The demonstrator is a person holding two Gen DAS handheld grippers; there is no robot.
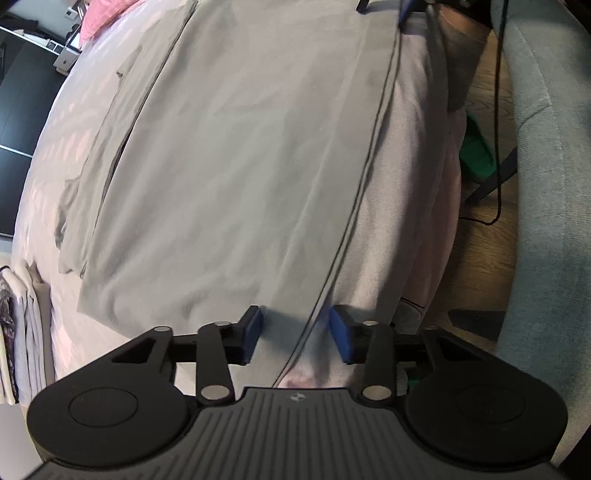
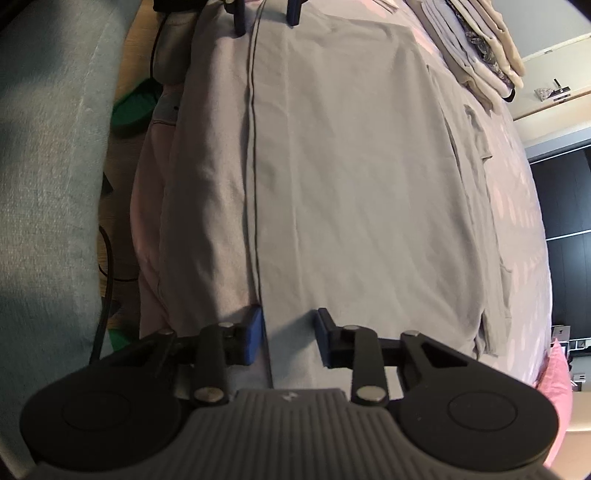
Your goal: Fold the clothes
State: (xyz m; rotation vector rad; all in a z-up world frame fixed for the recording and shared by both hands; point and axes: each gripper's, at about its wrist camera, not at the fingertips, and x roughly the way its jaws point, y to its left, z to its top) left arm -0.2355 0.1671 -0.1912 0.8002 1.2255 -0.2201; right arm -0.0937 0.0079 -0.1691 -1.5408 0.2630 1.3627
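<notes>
Both grippers sit at opposite ends of the same near edge of the grey garment (image 1: pixel 229 177), which lies flat on the bed (image 1: pixel 48 147). Its long axis runs straight ahead from each gripper toward the other, so neither hand is nearer; each is already at its own corner.

The left gripper (image 1: pixel 295 334) has its blue pads apart, straddling the dark-piped hem (image 1: pixel 369 155). Cloth lies between the pads, but they do not visibly press on it. The right gripper (image 2: pixel 288 334) stands likewise: pads apart, the hem just inside its left-hand pad, fabric below the gap. Treat both as not yet gripping.

The coming move appears to be a pinch on the hem at both ends, then a lift and carry across the garment toward its far side.

Note the surroundings:
- A folded stack of clothes (image 2: pixel 476 48) lies ahead and to the right of the right gripper, well apart from the garment.
- A pink cushion (image 1: pixel 99 18) lies at the far end of the bed, clear of the fold path.
- A black cable (image 1: pixel 498 110) hangs off the bed side, outboard of the hem; keep it out of the pinch.
</notes>
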